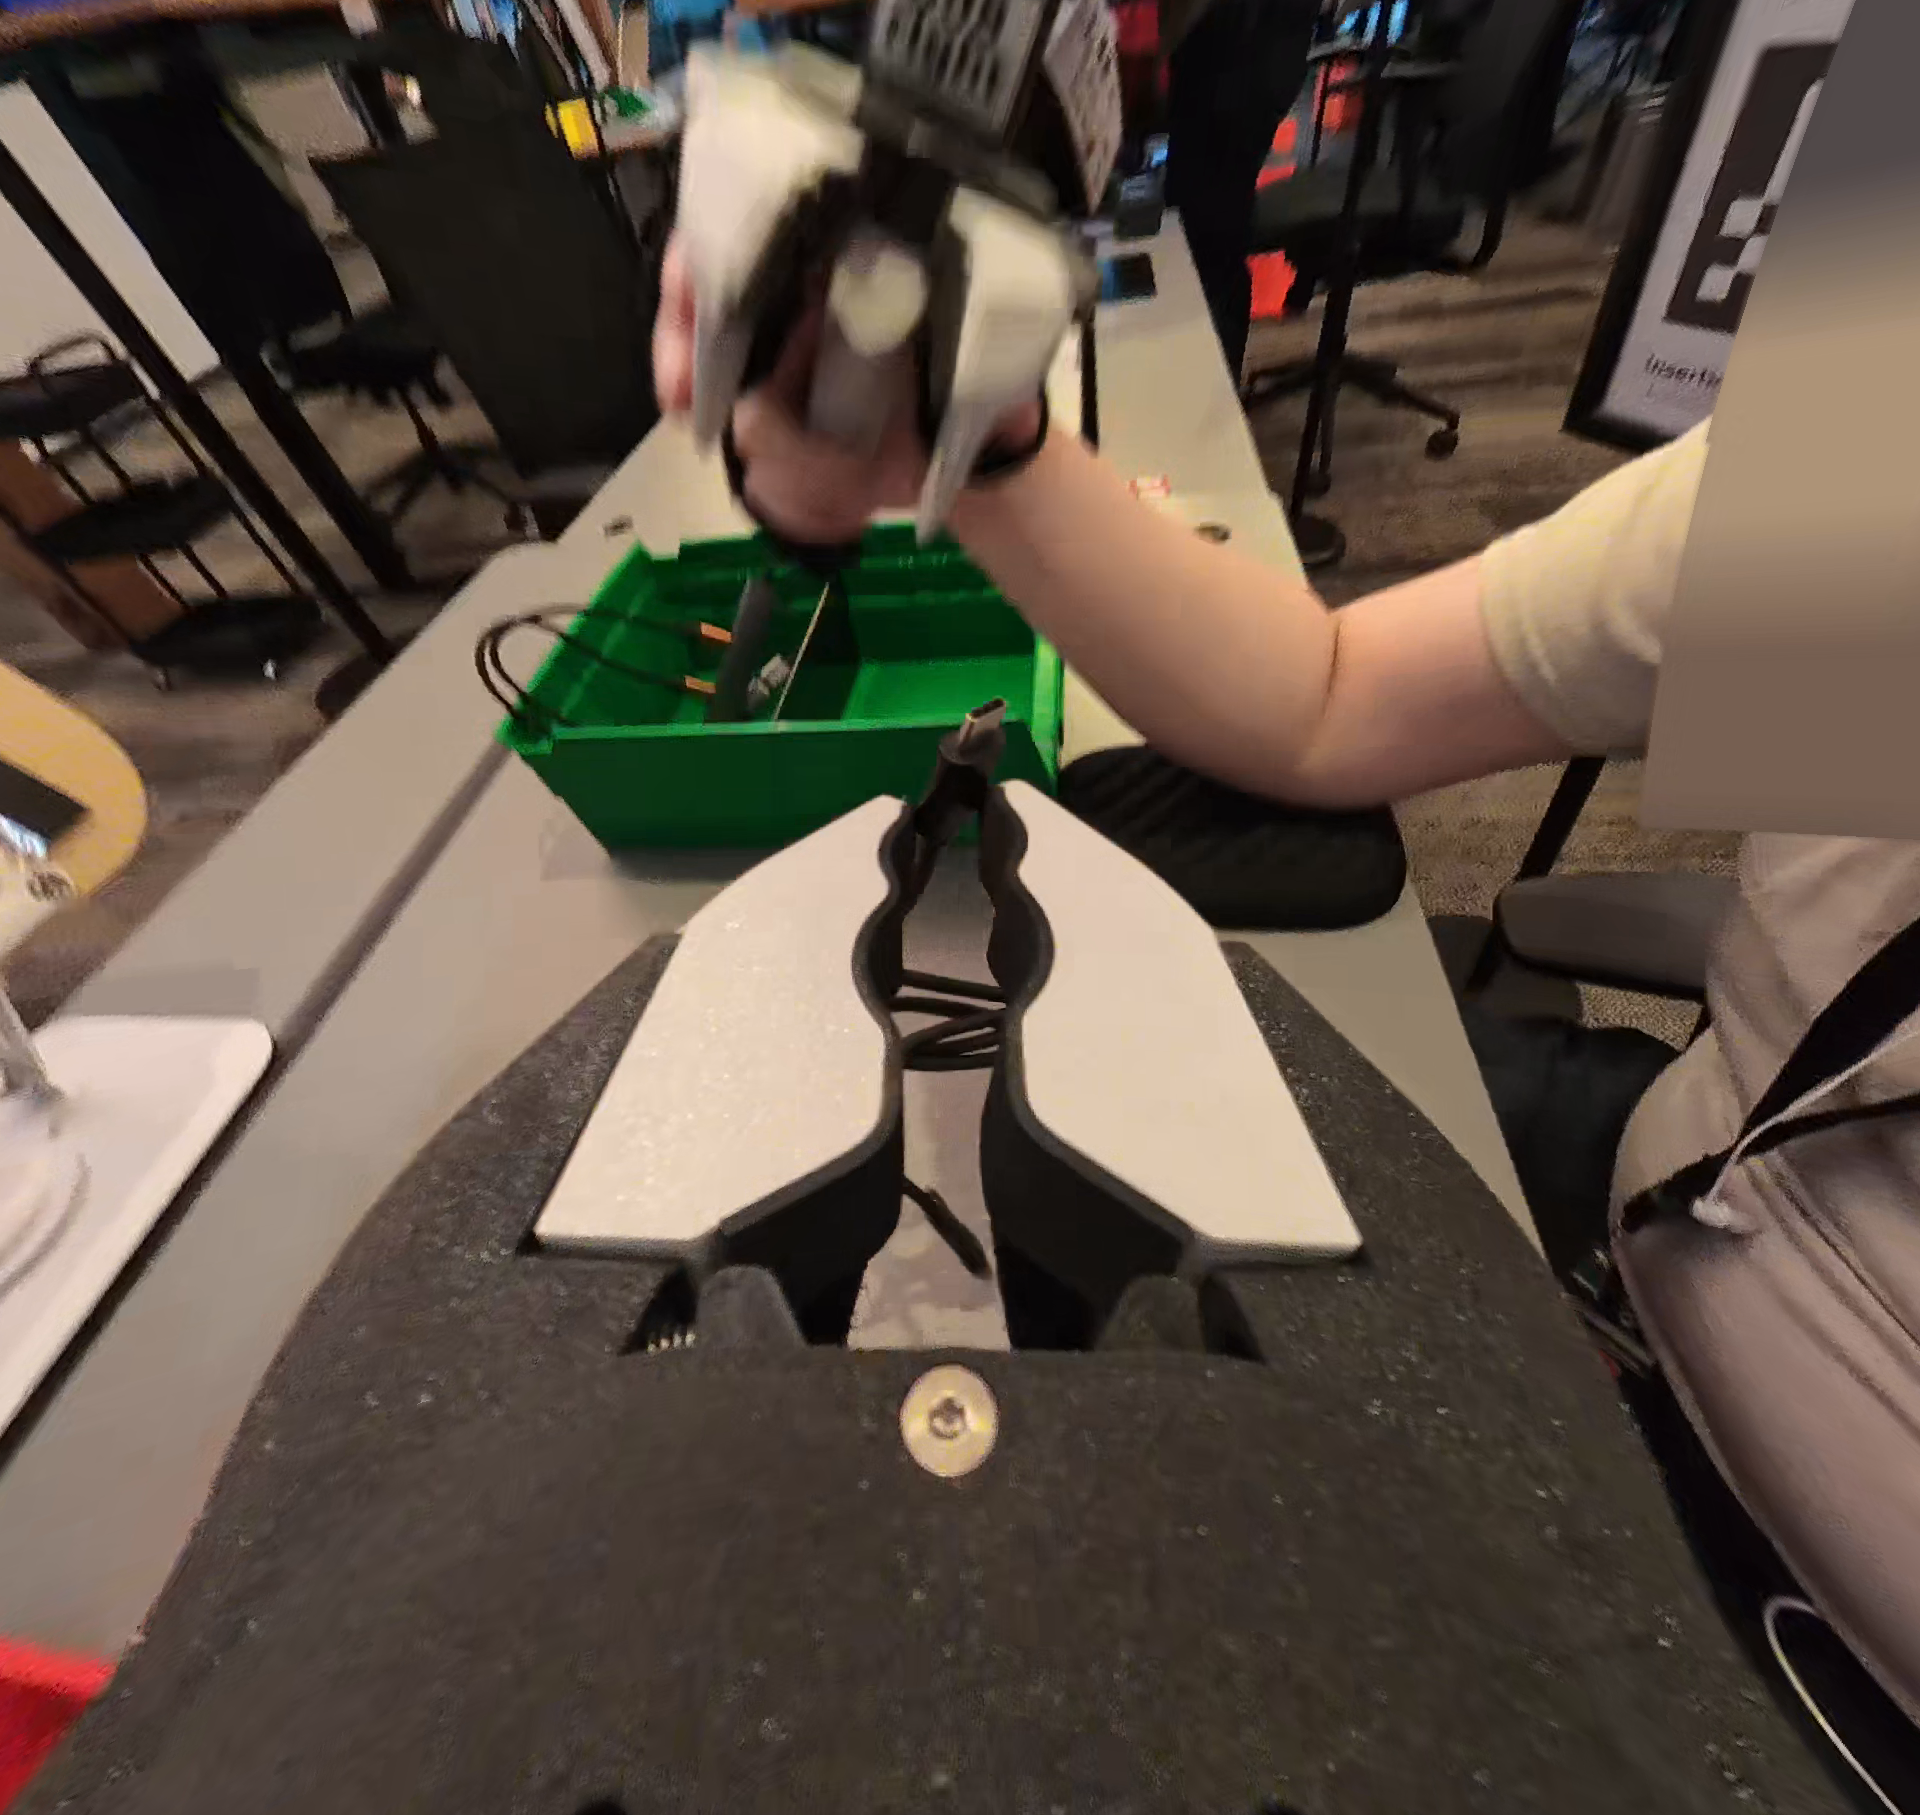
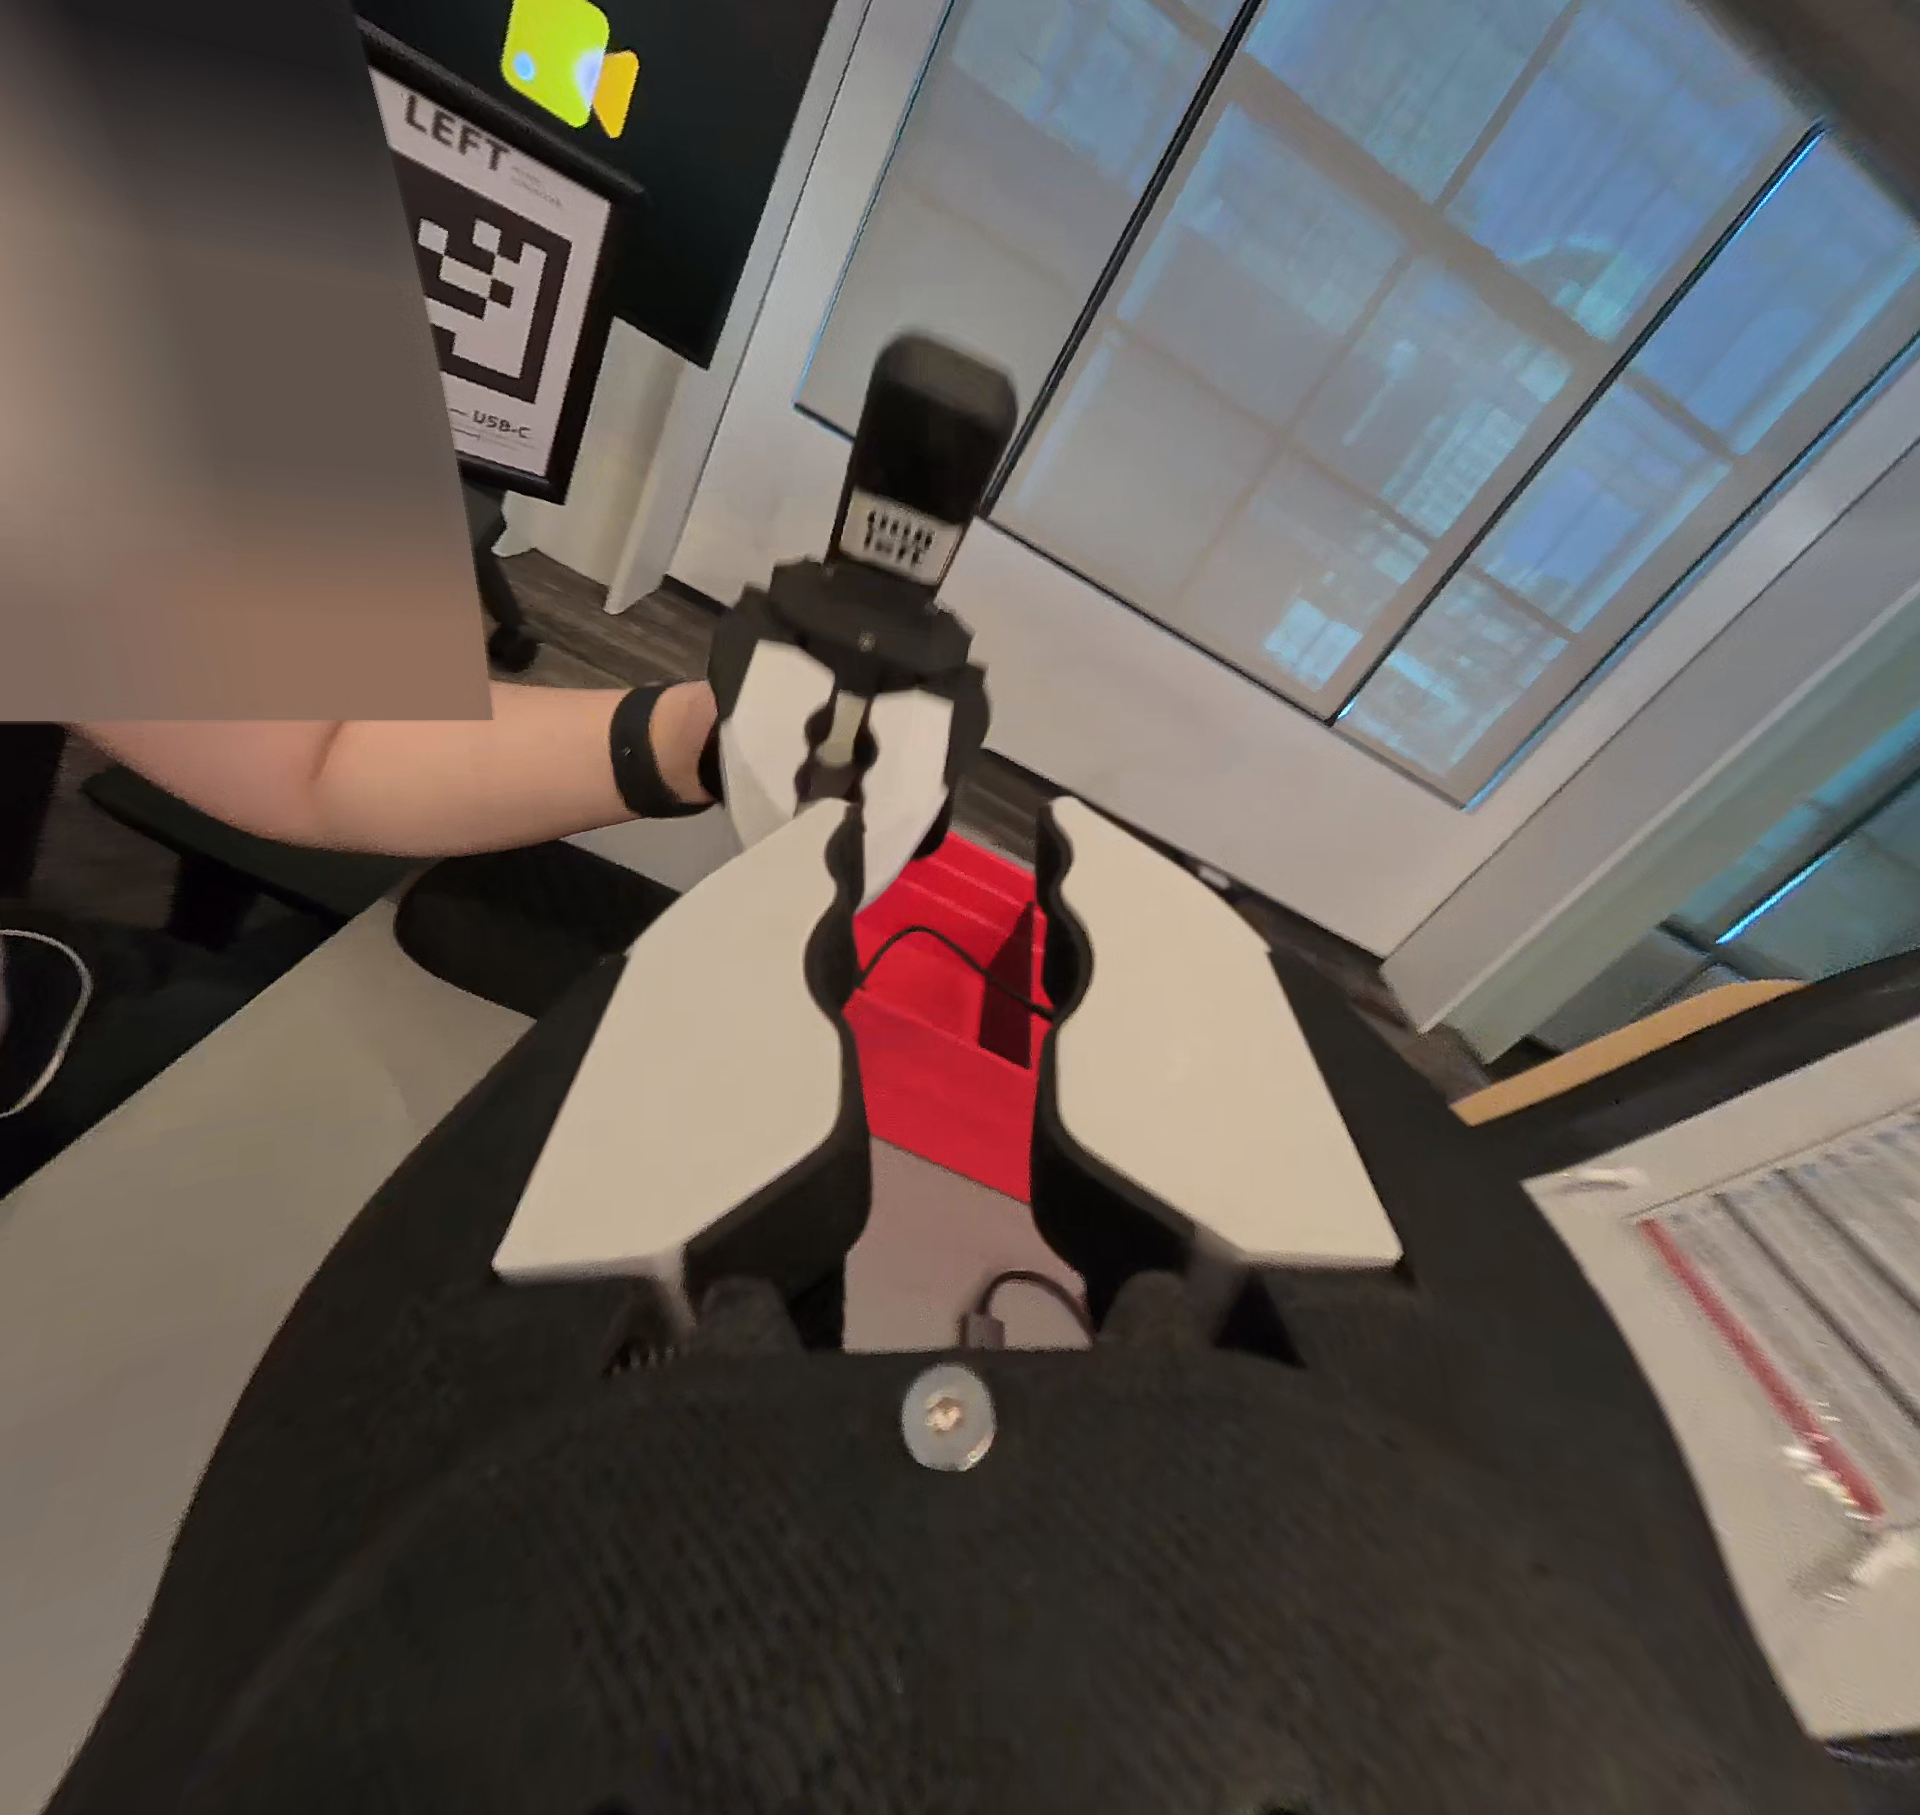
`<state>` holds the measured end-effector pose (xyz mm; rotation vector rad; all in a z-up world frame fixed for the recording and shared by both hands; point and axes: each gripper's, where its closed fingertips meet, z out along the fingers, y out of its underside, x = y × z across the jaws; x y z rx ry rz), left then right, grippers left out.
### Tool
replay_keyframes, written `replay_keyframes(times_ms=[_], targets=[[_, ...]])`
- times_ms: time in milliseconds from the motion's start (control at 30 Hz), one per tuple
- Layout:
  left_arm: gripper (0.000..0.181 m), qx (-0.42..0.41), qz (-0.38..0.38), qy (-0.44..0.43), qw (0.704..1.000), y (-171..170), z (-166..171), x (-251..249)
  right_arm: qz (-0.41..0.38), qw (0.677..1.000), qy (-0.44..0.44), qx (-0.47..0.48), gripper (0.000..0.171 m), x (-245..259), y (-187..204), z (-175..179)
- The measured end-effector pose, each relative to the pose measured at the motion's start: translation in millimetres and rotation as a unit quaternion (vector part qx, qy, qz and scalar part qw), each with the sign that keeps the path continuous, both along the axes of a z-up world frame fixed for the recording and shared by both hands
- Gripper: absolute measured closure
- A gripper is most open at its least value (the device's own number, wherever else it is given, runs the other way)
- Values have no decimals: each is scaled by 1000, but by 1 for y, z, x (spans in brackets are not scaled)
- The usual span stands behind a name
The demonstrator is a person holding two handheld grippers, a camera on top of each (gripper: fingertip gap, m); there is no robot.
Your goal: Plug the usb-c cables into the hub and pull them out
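Observation:
My left gripper [image 1: 956, 799] is shut on a black USB-C cable, whose metal plug [image 1: 982, 726] sticks up past the fingertips. The rest of the cable coils under the fingers. Beyond it, a green bin [image 1: 779, 778] holds a grey hub [image 1: 748, 643] standing on edge. Two black cables with orange ends [image 1: 712, 635] reach the hub's side. My right gripper [image 1: 826, 477] hangs above the green bin, blurred. In the right wrist view it [image 2: 945, 815] is open and empty over a red bin [image 2: 935, 1079] that holds a black cable [image 2: 935, 944]. The left gripper [image 2: 847, 778] shows just beyond.
Both bins stand on a grey table [image 1: 312, 882]. Another cable plug [image 2: 982, 1334] lies on the table under my right gripper. A clear bag with a red strip [image 2: 1766, 1402] lies at the right. A person's arm [image 1: 1299, 685] reaches in from the right. A black chair seat [image 1: 1226, 830] is beside the table. One gripper's finger ends stand about 8 cm off the other's.

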<state>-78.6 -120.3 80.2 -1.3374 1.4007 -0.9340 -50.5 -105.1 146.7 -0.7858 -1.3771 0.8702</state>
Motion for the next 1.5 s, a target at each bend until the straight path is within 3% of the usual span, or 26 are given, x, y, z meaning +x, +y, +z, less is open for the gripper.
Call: replay_keyframes(times_ms=[200,333,500,567,633,767,800,867,967,1033,1100,1367,1500], targets=[[171,39,-4,-30,999,4,42,4,85,992,-22,-87,134,-31,-4,-24],[171,43,-19,-40,998,3,53,7,64,994,-61,-65,136,-42,0,-42],[171,40,-31,-54,997,8,58,10,43,996,-47,-64,139,-44,7,-39],[171,43,-30,-58,997,12,62,10,27,997,-45,-64,141,-46,14,-41],[171,50,-27,-62,996,17,67,10,0,998,-45,-54,165,-48,22,-42],[170,50,32,-64,996,40,75,6,-139,990,-29,-13,166,-39,57,-29],[167,39,59,-64,995,49,75,2,-201,979,-26,16,166,-32,70,-25],[143,19,105,-60,993,61,71,-6,-309,947,-30,81,166,-16,86,-15],[112,13,158,-58,986,74,63,-11,-461,856,-55,225,166,6,100,1],[119,-1,171,-74,982,76,66,-9,-508,806,-81,294,166,8,101,4],[135,-37,159,-110,981,72,75,-6,-519,785,-84,328,166,3,98,4],[170,-136,142,-113,974,77,64,-7,-530,752,-109,377,166,-11,100,-6],[172,-193,120,-131,965,79,64,-9,-535,736,-100,404,166,-11,99,-4]])
